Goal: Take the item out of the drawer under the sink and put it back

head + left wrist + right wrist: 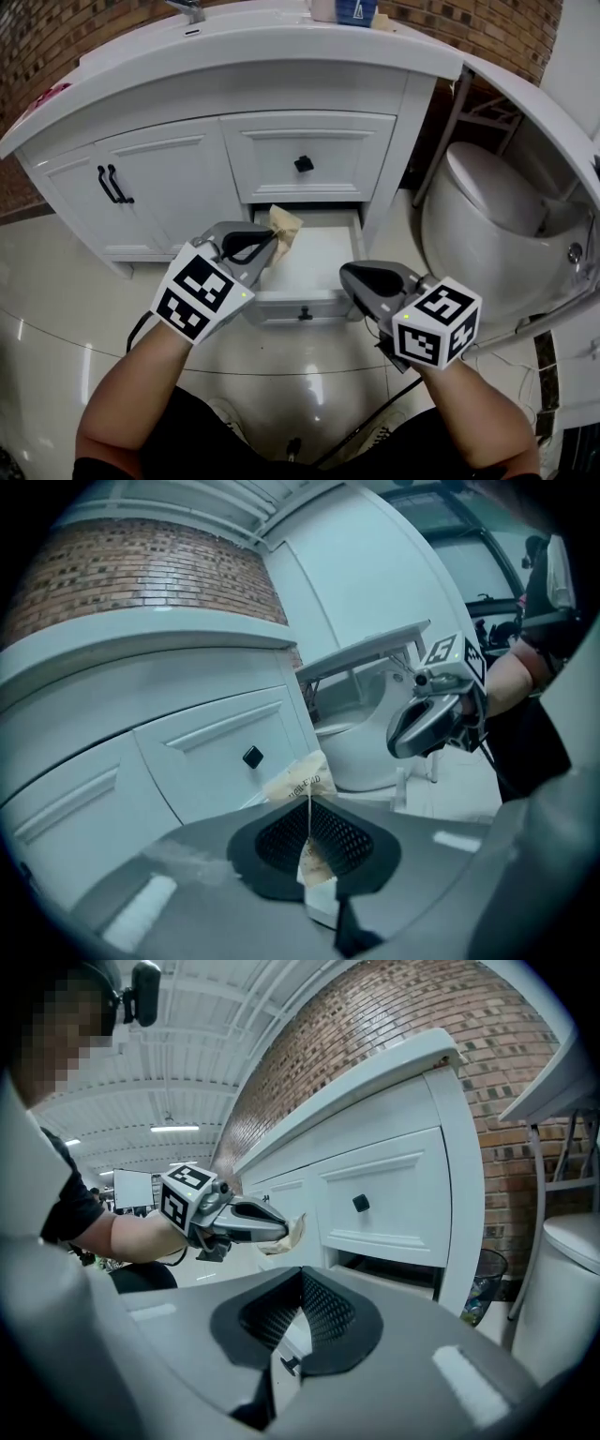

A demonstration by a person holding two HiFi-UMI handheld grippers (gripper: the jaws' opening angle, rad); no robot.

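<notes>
White vanity (pixel 309 89), bottom drawer (pixel 323 258) open. Left gripper (pixel 271 241) pinches a packet (pixel 285 225) over the drawer's back-left corner. It looks light and crumply, so an edge grip suits. Right gripper (pixel 347 275) is closed and empty.

The right claw (pixel 300 1288) is filling the foreground, its dark ribbed pads pressing together with nothing between them. Beyond it, the left claw (pixel 272 1226) is reaching in from the left, pinching a tan packet (pixel 293 1232) just in front of the white vanity (pixel 403 1129). The upper drawer (pixel 384 1199) is sitting closed, showing its black knob (pixel 361 1203), and a dark opening (pixel 394 1267) is gaping beneath it. A toilet (pixel 562 1279) is standing at the right, a dark bin (pixel 483 1283) sitting between it and the vanity.
</notes>
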